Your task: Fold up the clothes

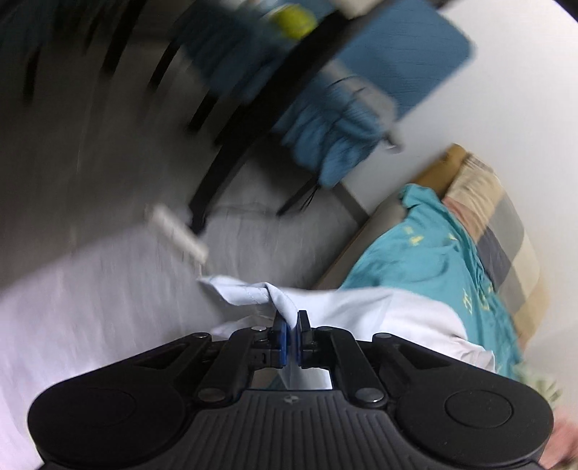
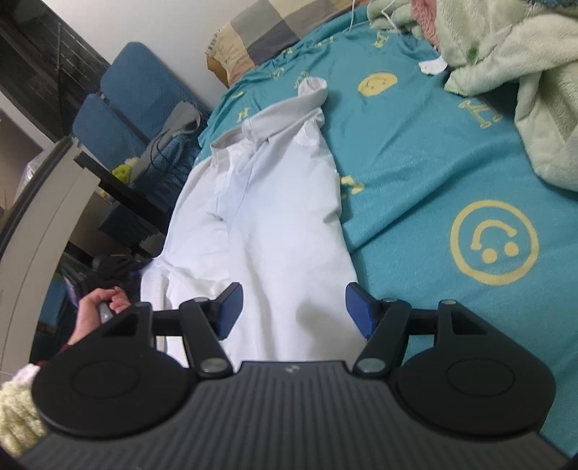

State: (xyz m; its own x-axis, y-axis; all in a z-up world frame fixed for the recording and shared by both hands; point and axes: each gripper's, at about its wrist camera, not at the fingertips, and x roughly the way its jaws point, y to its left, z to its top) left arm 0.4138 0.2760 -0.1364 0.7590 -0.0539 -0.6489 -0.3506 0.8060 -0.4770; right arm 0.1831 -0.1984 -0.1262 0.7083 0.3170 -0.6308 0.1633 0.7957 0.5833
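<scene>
A white shirt [image 2: 274, 217] lies lengthwise on a teal bed sheet [image 2: 415, 162] with yellow smiley prints, its grey collar at the far end. My right gripper [image 2: 292, 307] is open, its blue pads to either side of the shirt's near part, just above it. My left gripper [image 1: 292, 325] is shut on a bunched edge of the white shirt [image 1: 260, 294] and holds it off the bed's side, over the floor. The left wrist view is blurred by motion.
A pale green fleece blanket [image 2: 505, 65] is heaped at the far right of the bed. A checked pillow [image 2: 260, 29] lies at the head. A blue chair [image 2: 137, 94] with draped clothes and a black desk [image 2: 123, 195] stand left of the bed.
</scene>
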